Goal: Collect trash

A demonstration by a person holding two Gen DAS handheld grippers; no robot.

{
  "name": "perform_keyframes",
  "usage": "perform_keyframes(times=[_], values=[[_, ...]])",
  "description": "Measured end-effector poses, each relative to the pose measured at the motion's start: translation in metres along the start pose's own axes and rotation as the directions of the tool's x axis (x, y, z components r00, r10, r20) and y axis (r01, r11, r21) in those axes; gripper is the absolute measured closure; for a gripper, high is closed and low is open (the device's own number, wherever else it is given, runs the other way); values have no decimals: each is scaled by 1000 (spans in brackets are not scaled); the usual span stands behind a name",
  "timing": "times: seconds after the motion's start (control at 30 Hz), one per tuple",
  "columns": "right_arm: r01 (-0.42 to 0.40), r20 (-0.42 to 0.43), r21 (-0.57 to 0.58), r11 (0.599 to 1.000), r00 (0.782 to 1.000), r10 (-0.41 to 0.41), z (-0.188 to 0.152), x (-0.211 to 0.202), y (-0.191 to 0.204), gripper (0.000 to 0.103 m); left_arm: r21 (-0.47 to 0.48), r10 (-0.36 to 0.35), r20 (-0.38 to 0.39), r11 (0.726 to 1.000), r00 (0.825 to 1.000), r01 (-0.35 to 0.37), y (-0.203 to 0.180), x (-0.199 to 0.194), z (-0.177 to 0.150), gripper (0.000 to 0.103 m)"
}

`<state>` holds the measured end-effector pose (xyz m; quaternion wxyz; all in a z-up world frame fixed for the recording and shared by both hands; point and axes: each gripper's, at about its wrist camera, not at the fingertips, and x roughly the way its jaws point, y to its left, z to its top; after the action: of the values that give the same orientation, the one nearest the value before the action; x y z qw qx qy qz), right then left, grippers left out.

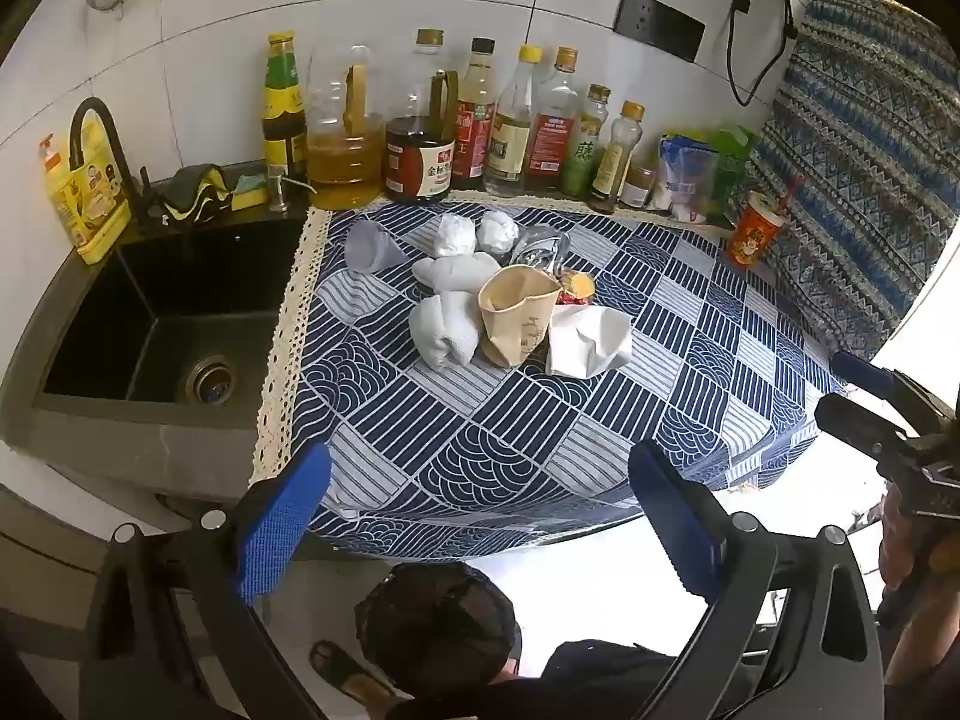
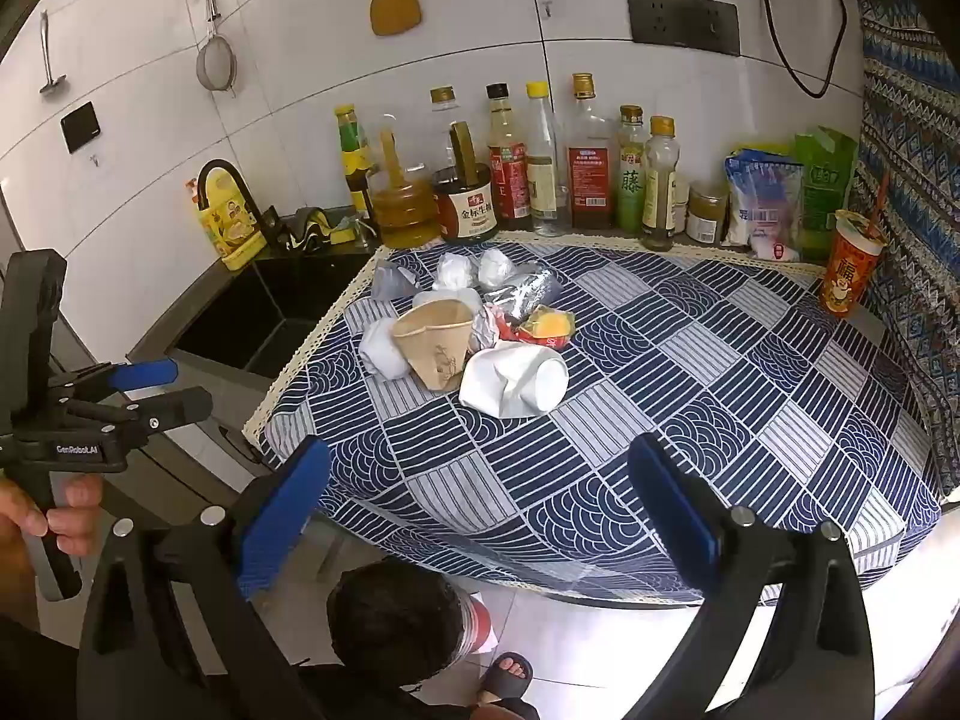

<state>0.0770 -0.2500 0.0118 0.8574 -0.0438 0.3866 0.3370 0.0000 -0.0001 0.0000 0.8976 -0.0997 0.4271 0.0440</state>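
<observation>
A pile of trash lies on the blue patterned cloth point(image 1: 540, 420): a brown paper cup point(image 1: 516, 315) point(image 2: 435, 339), a crushed white cup point(image 1: 585, 339) point(image 2: 516, 384), white tissue wads point(image 1: 447, 330), a clear plastic cup point(image 1: 369, 246), foil wrap point(image 2: 522, 291) and a red-yellow wrapper point(image 2: 546, 324). My left gripper point(image 1: 480, 516) is open and empty, held back from the counter's front edge. My right gripper point(image 2: 486, 510) is open and empty, also short of the counter. A bin with a black bag point(image 1: 435, 618) point(image 2: 396, 612) stands on the floor below.
A black sink point(image 1: 156, 324) lies left of the cloth. Sauce and oil bottles point(image 1: 432, 132) line the back wall. A red drink cup with a straw point(image 1: 753, 228) stands at the back right beside food bags point(image 2: 762, 198). A patterned curtain point(image 1: 864, 150) hangs at the right.
</observation>
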Motion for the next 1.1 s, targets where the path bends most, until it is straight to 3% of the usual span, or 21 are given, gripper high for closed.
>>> perform_keyframes(times=[1.1], values=[[2, -8, 1, 1000, 1000, -2, -2, 0, -1, 5, 2, -8, -12, 1000, 1000, 8, -3, 2, -3, 7]])
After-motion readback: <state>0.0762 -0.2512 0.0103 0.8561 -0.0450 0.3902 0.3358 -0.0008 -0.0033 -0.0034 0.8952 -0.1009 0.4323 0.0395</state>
